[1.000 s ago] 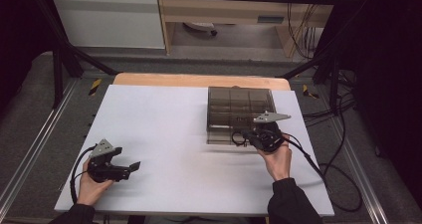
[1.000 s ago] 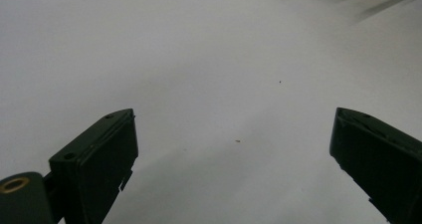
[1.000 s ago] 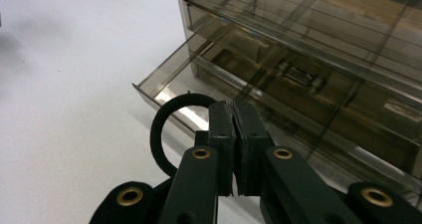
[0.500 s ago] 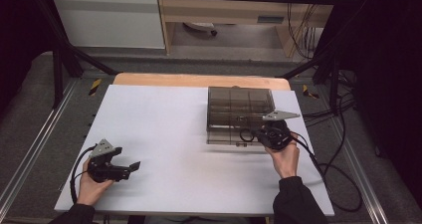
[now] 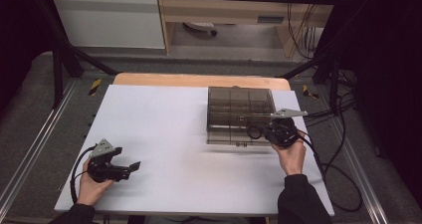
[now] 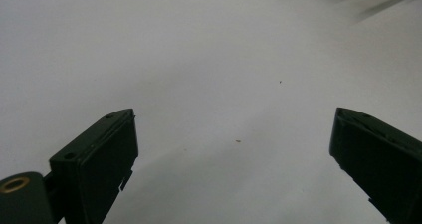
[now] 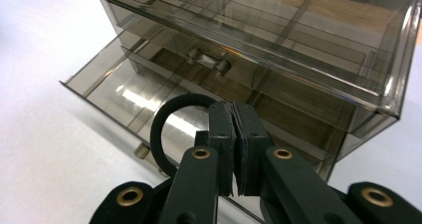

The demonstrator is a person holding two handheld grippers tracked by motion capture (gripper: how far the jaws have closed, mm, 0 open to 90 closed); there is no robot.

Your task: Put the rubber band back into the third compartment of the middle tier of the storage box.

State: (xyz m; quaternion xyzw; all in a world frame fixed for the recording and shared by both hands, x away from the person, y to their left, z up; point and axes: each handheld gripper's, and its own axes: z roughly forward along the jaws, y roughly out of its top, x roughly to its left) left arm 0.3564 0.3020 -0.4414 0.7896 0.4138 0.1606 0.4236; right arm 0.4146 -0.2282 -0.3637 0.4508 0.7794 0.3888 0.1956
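Observation:
A smoky see-through drawer box [image 5: 240,107] [image 7: 278,30] stands on the white table at the far right. Its bottom drawer [image 5: 231,138] [image 7: 114,89] is pulled out toward me. My right gripper [image 5: 263,133] [image 7: 233,109] hovers just above the right part of that drawer, shut on a thin black ring [image 5: 254,132] [image 7: 158,134] that hangs out to the left of the pads. At the near left corner my left gripper [image 5: 133,167] [image 6: 234,119] is open, low over the bare tabletop, with nothing between its fingers.
The white table sheet [image 5: 164,124] stretches between the two hands. A wooden table edge [image 5: 199,79] runs along the far side. Cables [image 5: 338,174] trail off the right edge. Metal rails [image 5: 30,154] flank the table.
My right gripper has shifted to the right along the front of the box, carrying the black ring. The left gripper has stayed put.

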